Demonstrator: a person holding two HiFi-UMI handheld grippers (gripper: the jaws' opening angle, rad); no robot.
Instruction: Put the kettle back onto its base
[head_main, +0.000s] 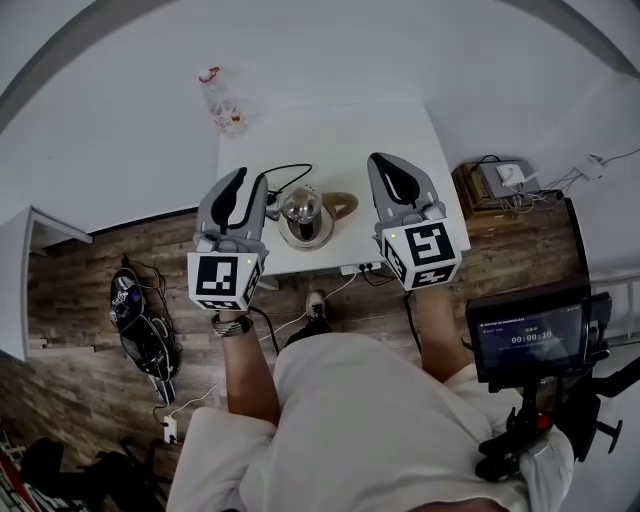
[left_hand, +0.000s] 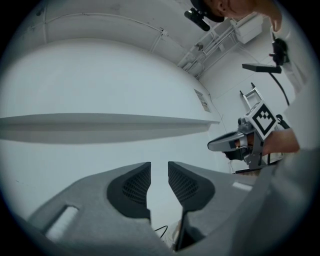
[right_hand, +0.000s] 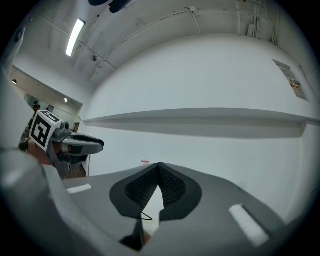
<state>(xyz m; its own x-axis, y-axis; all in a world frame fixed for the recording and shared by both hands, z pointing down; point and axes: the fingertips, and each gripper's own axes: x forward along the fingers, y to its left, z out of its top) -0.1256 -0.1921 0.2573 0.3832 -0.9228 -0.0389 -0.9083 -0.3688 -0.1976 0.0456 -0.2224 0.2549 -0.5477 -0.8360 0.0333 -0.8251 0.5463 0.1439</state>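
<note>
A glass and steel kettle (head_main: 303, 208) with a brown handle (head_main: 342, 205) stands on a round base (head_main: 306, 239) near the front edge of the white table (head_main: 330, 130). My left gripper (head_main: 238, 180) hovers left of the kettle, apart from it. Its jaws stand slightly apart with nothing between them (left_hand: 159, 169). On the kettle's other side my right gripper (head_main: 383, 163) is also clear of it, its jaws closed tip to tip and empty (right_hand: 159, 166). Both point level toward the white wall. Each gripper view shows the other gripper, the right one (left_hand: 239, 141) and the left one (right_hand: 75, 145).
A black cable (head_main: 288, 170) runs over the table left of the kettle. A plastic bottle (head_main: 222, 100) lies beyond the table's far edge. A small wooden stand with devices (head_main: 495, 183) is at the right. Cables and gear (head_main: 140, 325) lie on the wooden floor at left.
</note>
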